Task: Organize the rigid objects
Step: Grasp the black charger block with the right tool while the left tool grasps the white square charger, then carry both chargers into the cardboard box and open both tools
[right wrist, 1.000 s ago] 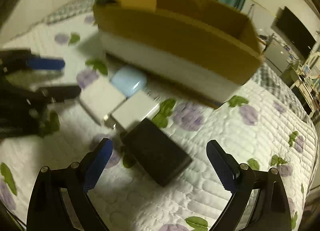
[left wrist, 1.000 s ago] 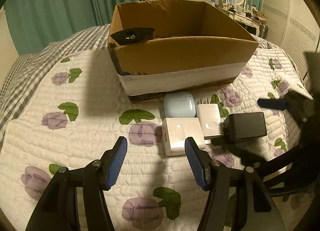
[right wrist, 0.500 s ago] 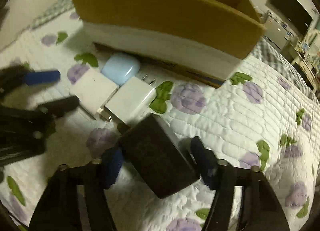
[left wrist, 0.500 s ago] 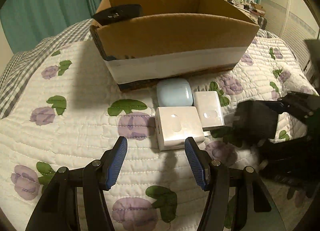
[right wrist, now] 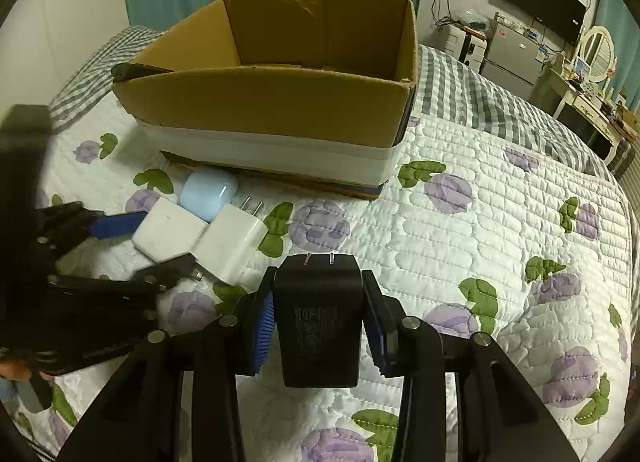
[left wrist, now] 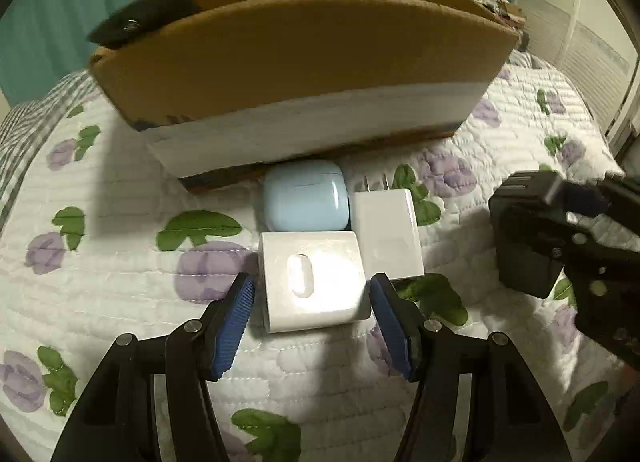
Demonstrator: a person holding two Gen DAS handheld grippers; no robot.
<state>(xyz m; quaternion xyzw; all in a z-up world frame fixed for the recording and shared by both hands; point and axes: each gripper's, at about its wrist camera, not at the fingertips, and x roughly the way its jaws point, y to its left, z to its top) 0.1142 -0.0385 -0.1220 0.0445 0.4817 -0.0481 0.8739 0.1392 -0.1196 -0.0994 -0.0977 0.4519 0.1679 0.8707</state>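
My right gripper (right wrist: 320,320) is shut on a black power adapter (right wrist: 318,318), held above the quilt with its prongs pointing forward; the adapter also shows in the left wrist view (left wrist: 524,238). My left gripper (left wrist: 314,326) is open, its fingers either side of a white square charger (left wrist: 314,280) that lies on the quilt. Behind that lie a light blue earbud case (left wrist: 306,202) and a white plug adapter (left wrist: 386,234). An open cardboard box (right wrist: 280,102) stands behind them.
A black object (left wrist: 144,22) rests on the box's left corner. The floral quilt (right wrist: 500,222) covers the bed, with a grey checked blanket behind. Furniture and a TV (right wrist: 540,2) stand at the far right.
My right gripper closed on the black adapter and lifted it off the quilt. My left gripper moved forward until its fingers flank the white square charger.
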